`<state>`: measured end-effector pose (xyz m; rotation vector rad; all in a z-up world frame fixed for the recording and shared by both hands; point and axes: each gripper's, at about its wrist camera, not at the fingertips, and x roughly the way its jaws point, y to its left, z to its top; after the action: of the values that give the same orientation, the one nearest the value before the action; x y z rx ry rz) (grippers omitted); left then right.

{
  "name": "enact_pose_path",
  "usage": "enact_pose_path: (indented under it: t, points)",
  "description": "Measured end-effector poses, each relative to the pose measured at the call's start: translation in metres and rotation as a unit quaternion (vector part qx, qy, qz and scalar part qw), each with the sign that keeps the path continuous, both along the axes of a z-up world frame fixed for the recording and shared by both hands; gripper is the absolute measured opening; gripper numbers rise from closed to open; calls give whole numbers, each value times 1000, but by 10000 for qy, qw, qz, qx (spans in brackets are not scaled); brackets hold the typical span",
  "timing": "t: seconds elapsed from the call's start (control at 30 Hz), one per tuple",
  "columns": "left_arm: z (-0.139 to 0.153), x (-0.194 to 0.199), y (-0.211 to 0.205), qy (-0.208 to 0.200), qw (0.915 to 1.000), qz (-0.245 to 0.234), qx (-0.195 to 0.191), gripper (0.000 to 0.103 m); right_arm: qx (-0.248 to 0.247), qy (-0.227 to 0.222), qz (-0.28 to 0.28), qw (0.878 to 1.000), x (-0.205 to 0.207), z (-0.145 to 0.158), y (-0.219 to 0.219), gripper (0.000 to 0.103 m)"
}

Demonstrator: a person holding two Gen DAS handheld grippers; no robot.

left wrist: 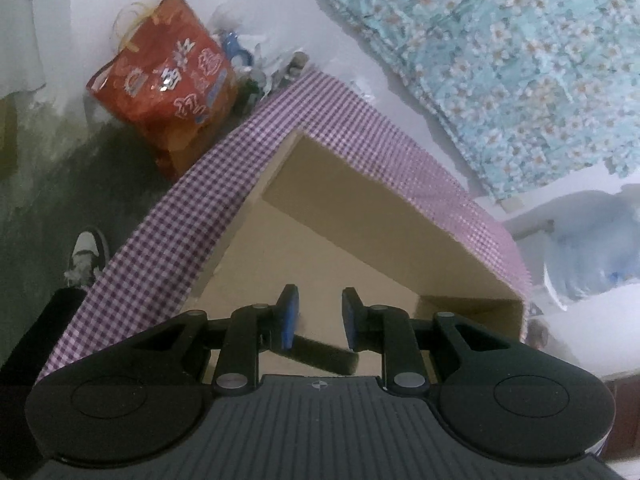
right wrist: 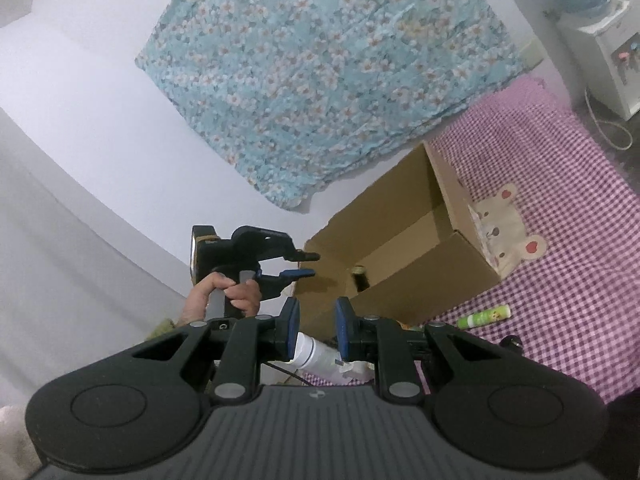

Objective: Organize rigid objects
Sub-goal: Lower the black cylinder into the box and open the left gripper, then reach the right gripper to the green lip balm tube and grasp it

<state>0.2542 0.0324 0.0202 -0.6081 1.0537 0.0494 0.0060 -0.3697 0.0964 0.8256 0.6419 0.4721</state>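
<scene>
Cardboard box (left wrist: 360, 216) sits open-topped on a purple-white check cloth (left wrist: 160, 240).

**Left wrist view:**
- Box inside is plain tan board w/ flat walls & sharp corners; floor mostly bare.
- Red printed bag (left wrist: 168, 80), crinkly & glossy w/ gold ribbon, stands at 10 o'clock of the box, beyond the cloth's edge.
- Left claw (left wrist: 319, 314) hangs over the box mouth, angled down. Its blue pads are drawn close, only a narrow gap.
- Dark bar (left wrist: 324, 354), matte & straight-edged, lies across at 6 o'clock of the tips. Can't tell if the pads press it or if it lies in the box below.

**Right wrist view:**
- A hand (right wrist: 228, 294) grips the left claw's handle at 10 o'clock of the right claw (right wrist: 318, 316).
- Box is at 1 o'clock of the right claw, one flap up. A dark bottle (right wrist: 360, 276) w/ gold-ish cap stands inside, vs. the near wall.
- Right claw is clamped on a white cylinder (right wrist: 316, 352), smooth plastic w/ a ringed end, held crosswise btw. the pads.
- Green glue stick (right wrist: 484, 315) lies on the cloth at 3 o'clock, near the box's front corner.
- Bear-shaped fabric patch (right wrist: 508, 236) is by the box's right wall.
- Floral blue fabric (right wrist: 320, 80) hangs at 12 o'clock.
</scene>
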Motion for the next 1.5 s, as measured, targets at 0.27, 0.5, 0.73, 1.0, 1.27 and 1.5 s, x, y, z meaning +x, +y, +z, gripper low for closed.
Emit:
enact_pose_path:
  t: [0.27,0.5,0.73,1.0,1.27,1.5]
  points:
    - [65,-56,-8,-597,9949,-795,177,35,-164,-223,-431,9987,-21,15,-19,21]
    - [107,-143,-17,-1254,9780,-1656,187,60,-482,-311,-852,9947,-40,33,-39,21]
    - [67,-211,-52,-1344,9610,-2370,482,74,-1270,52,-856,9882,-48,39,-42,21]
    - [-3,-211,-111,-1030,9442,-3001,881,74,-2379,450,49,9702,1,3,-2,21]
    - [-42,-185,-165,-1135,9119,-3776,1137,67,-3571,162,1512,9216,74,-53,38,21]
    - [-70,-166,-182,-878,9052,-3996,1149,55,-3906,105,2527,8851,118,-94,63,21]
